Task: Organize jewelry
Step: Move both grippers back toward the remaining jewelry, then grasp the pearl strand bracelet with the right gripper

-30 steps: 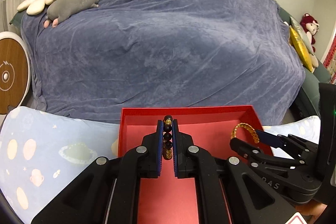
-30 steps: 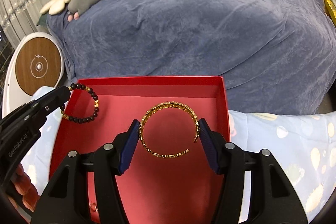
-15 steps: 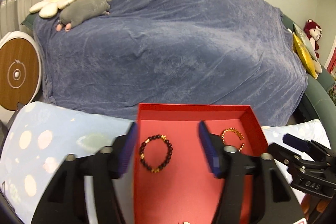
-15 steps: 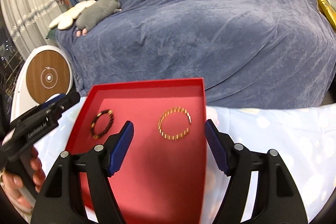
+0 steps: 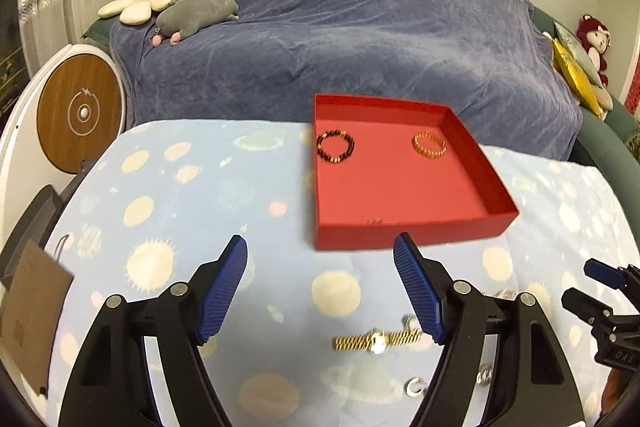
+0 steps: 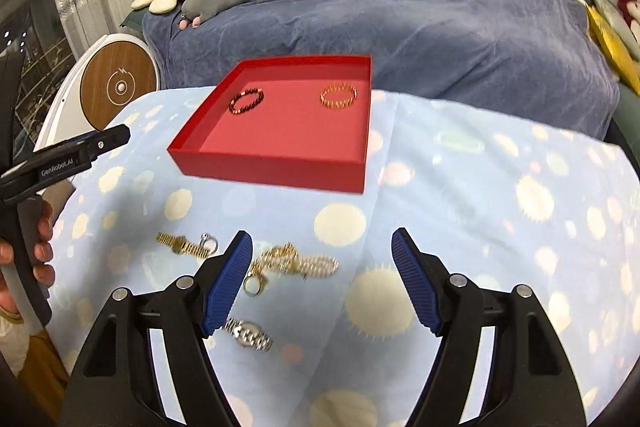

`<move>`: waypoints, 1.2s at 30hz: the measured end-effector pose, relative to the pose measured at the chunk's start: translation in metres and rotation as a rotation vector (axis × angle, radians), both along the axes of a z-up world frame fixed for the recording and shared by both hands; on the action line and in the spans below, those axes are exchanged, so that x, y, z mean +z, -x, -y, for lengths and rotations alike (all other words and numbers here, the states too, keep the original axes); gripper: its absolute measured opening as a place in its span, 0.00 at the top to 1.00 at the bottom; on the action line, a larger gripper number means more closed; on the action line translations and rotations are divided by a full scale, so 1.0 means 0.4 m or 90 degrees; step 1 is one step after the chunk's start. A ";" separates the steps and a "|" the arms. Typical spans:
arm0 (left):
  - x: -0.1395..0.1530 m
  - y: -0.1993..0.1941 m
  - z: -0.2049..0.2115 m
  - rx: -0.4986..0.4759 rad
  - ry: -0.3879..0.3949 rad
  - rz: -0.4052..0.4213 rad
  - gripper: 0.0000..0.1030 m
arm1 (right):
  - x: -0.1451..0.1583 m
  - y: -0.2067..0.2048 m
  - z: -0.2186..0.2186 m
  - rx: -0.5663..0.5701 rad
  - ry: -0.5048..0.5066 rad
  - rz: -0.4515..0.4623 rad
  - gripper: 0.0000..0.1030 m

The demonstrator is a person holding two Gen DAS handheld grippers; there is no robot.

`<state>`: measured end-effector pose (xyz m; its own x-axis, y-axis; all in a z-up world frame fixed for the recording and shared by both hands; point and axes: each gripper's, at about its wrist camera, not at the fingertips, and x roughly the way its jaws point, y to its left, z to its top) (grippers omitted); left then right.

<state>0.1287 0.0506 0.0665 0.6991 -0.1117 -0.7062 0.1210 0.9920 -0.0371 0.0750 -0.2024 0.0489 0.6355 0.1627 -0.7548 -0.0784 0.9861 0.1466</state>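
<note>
While both of my grippers hang above the pale blue planet-print cloth (image 5: 208, 187), I see my left gripper (image 5: 320, 291) with its blue-padded jaws spread wide and nothing between them, and my right gripper (image 6: 322, 277) just as wide apart and just as bare. Ahead of both sits the shallow red cardboard box (image 5: 496, 183) on the far part of the cloth, and inside it, towards its back wall, lie the dark beaded bracelet with small gold beads (image 5: 336, 147) on the left and the gold chain-link bracelet (image 5: 429, 145) on the right, apart from each other and flat on the red floor. Outside the box, near my left jaws, I make out a gold-banded wristwatch (image 5: 378, 339) stretched flat on the cloth. From the right wrist view I see a tangle of gold chain jewellery (image 6: 296, 263) just ahead of the left pad, a small gold ring (image 6: 255, 286) touching that tangle, a silver-banded wristwatch (image 6: 248, 335) nearer the camera, and a short gold band with a thin ring (image 6: 186, 245) further left. Behind the box rises the sofa under a blue-grey throw (image 5: 360, 27), with a grey plush toy (image 5: 200, 13) on its left end
</note>
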 end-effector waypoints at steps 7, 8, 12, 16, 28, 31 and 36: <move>-0.092 0.091 0.000 -0.014 -0.024 -0.020 0.28 | -0.075 0.069 -0.027 0.022 0.017 -0.030 0.33; -0.106 0.093 0.002 -0.021 -0.026 -0.024 0.28 | -0.083 0.073 -0.030 0.022 0.024 -0.032 0.34; -0.147 0.099 0.007 -0.030 -0.042 -0.039 0.28 | -0.109 0.046 -0.025 0.023 0.033 -0.046 0.37; -0.167 0.087 -0.003 -0.035 -0.012 -0.066 0.28 | -0.130 0.006 -0.029 0.048 0.030 -0.060 0.38; -0.189 0.062 -0.004 -0.031 -0.009 -0.075 0.28 | -0.146 -0.106 -0.065 0.131 0.012 -0.034 0.39; -0.194 0.061 -0.001 -0.036 -0.006 -0.079 0.28 | -0.166 -0.122 -0.066 0.135 0.008 -0.049 0.44; -0.193 0.059 0.006 -0.043 -0.001 -0.079 0.28 | -0.190 -0.129 -0.062 0.139 -0.019 -0.072 0.50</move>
